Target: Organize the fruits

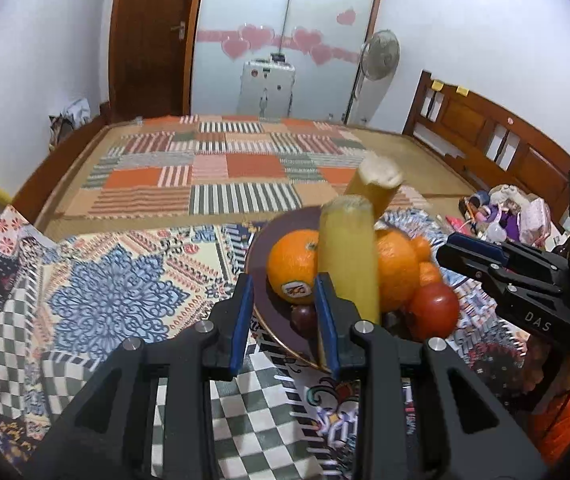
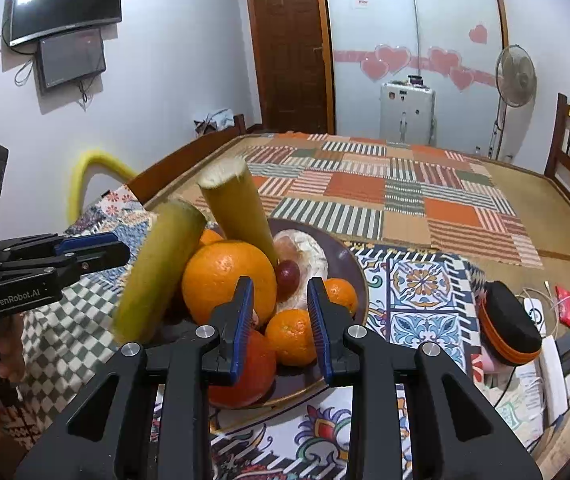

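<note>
A dark purple plate (image 1: 259,252) (image 2: 345,258) on the patterned cloth holds oranges (image 1: 293,266) (image 2: 227,280), small tangerines (image 2: 293,336), a red tomato (image 1: 435,310) (image 2: 245,372), a grape (image 2: 288,274) and two yellow-green cane pieces (image 1: 349,264) (image 2: 157,276), (image 1: 373,188) (image 2: 237,204) standing tilted. My left gripper (image 1: 285,316) is open and empty just in front of the plate, its right finger beside the near cane piece. My right gripper (image 2: 279,320) is open and empty over the plate's near edge; it also shows in the left wrist view (image 1: 481,252).
The plate sits on a cloth-covered surface (image 1: 125,288) at the foot of a bed with a striped patchwork cover (image 1: 225,172). A black and orange case (image 2: 509,328) and small clutter (image 2: 565,312) lie to the right. A wooden headboard (image 1: 485,136) stands far right.
</note>
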Tool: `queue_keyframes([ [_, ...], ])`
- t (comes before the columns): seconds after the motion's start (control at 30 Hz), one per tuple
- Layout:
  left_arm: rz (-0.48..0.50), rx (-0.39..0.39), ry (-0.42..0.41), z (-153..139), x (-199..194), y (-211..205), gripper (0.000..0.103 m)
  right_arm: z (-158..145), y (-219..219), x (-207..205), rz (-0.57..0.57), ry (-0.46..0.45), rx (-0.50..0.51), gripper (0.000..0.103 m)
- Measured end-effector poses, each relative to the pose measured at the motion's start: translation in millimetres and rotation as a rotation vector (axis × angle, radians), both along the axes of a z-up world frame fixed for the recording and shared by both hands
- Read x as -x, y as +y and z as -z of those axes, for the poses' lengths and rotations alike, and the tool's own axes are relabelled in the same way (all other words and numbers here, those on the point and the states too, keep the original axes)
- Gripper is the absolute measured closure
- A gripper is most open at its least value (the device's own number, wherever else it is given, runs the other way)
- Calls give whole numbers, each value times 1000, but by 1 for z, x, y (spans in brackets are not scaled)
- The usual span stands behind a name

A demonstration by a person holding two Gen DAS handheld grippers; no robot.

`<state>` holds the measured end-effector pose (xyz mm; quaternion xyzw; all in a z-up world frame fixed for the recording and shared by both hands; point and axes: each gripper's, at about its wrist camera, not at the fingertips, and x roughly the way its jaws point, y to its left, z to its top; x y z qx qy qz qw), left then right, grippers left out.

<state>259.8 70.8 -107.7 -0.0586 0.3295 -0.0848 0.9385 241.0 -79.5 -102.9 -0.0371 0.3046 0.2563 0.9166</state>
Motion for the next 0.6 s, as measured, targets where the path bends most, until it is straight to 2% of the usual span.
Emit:
queue_keyframes([
  [0.17, -33, -30, -106, -36, 39, -8, 72, -31, -6, 31, 11, -65, -22, 78],
  [0.47, -81, -70, -359, -110, 146, -33, 72, -104, -26, 126, 27, -262, -117, 78],
  [0.53, -87, -69, -402, -122, 169, -36, 72, -115, -28, 147, 35, -305, -131, 76],
  [0.6, -84, -61, -433, -133, 189, -38, 70, -125, -29, 165, 46, -350, -144, 70],
])
